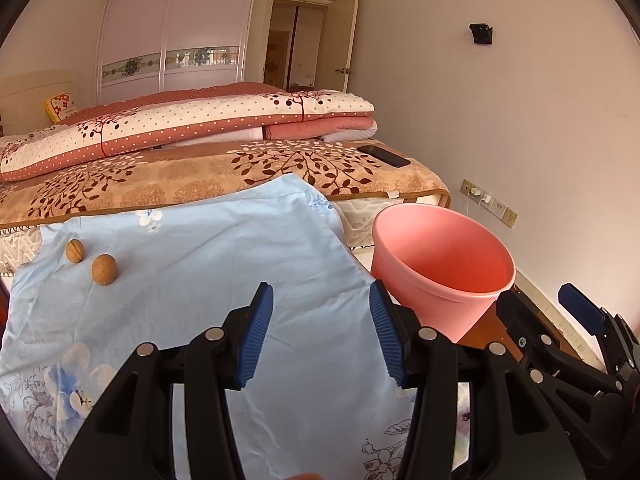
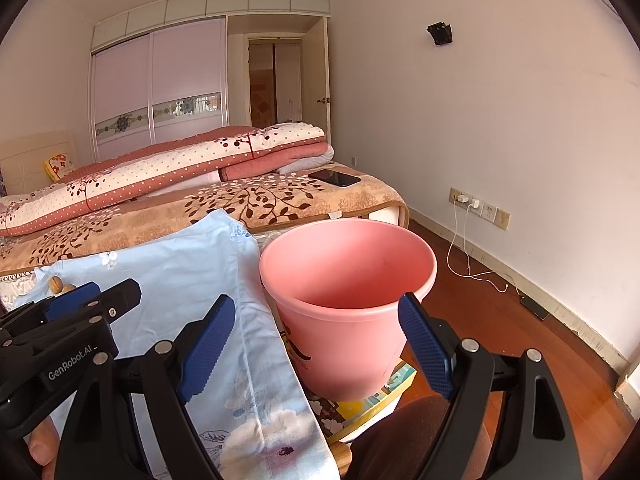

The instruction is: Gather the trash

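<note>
Two brown walnuts (image 1: 104, 269) (image 1: 74, 251) lie on a light blue flowered cloth (image 1: 208, 264) at its far left. They also show small in the right wrist view (image 2: 56, 284). A pink plastic bin (image 1: 440, 264) stands to the right of the cloth; it is empty inside as far as shows (image 2: 348, 280). My left gripper (image 1: 320, 312) is open and empty above the cloth, well right of the walnuts. My right gripper (image 2: 316, 320) is open and empty, just in front of the bin's near wall. The left gripper shows at the left of the right wrist view (image 2: 80, 300).
The cloth lies at the foot of a bed (image 1: 200, 176) with folded quilts (image 1: 192, 124) and a black phone (image 1: 384, 155). The bin stands on a patterned stool (image 2: 372, 404). A charger cable (image 2: 468, 256) trails over the wooden floor by the right wall.
</note>
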The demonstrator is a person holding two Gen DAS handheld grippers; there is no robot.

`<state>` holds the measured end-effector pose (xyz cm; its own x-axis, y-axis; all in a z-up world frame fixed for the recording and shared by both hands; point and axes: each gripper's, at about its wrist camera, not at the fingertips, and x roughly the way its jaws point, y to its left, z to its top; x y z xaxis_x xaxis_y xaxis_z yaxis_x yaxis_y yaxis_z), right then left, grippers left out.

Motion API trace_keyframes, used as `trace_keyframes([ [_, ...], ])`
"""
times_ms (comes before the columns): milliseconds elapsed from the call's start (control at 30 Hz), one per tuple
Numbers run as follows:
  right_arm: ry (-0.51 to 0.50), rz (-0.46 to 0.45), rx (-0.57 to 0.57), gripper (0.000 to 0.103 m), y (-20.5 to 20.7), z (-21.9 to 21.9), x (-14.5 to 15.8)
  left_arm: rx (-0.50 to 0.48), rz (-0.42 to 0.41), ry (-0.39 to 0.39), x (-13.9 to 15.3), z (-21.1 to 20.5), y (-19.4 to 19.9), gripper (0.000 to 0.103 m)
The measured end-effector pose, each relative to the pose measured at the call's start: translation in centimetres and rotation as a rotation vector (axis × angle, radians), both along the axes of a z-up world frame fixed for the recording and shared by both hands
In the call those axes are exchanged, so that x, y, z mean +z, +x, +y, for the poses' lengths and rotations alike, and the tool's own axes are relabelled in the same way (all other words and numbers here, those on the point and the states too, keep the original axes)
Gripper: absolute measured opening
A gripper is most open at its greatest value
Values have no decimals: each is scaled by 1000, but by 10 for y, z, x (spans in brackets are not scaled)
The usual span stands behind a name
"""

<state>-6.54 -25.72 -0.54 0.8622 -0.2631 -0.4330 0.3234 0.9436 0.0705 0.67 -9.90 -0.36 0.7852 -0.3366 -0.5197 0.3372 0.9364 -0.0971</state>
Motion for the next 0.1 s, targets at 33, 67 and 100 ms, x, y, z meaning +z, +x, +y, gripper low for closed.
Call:
trace_keyframes([
  [33,0,0,1,82,-1,0,0,2,1,0,0,1,0,51],
  [67,-1,2,2,82,0,0,0,3,2,-2,0,1,1,51],
  [100,-2,3,4,82,1,1,0,4,3,-3,0,1,2,51],
])
